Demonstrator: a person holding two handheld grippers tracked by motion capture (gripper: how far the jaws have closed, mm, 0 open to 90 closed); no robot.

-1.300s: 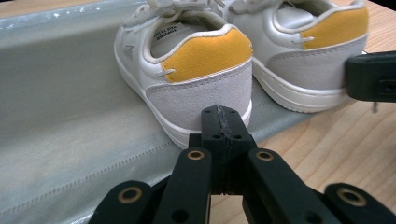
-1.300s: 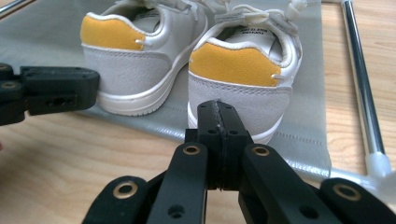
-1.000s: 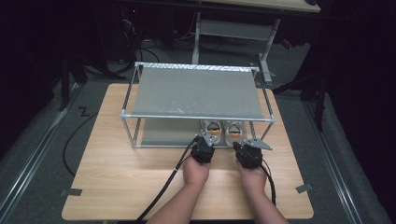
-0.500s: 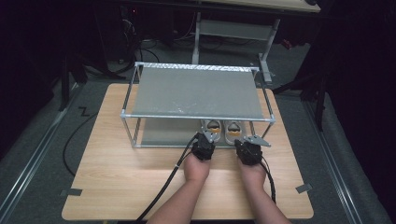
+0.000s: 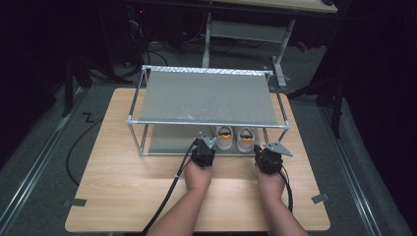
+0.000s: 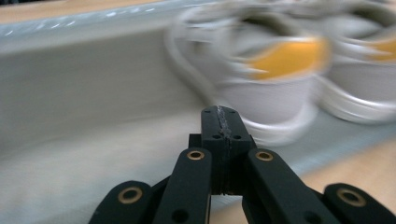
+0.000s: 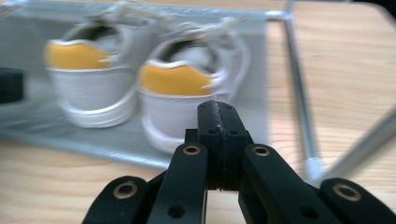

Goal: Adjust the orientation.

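Observation:
Two white shoes with yellow heel patches, the left shoe and the right shoe, stand side by side on the lower grey shelf of a metal rack, heels toward me. My left gripper is shut and empty just in front of the left shoe. My right gripper is also shut and empty, on the table side of the right shoe. In the right gripper view both heels stand just beyond the closed jaws. In the left gripper view the closed jaws point at the blurred heels.
The two-tier rack stands on a wooden table; its thin front right post is near my right gripper. A black cable trails from the left gripper across the table. Dark floor and a desk frame lie behind.
Both grippers have drawn back slightly from the shelf toward me, the right one moving rightward. The shoes stay on the lower shelf.

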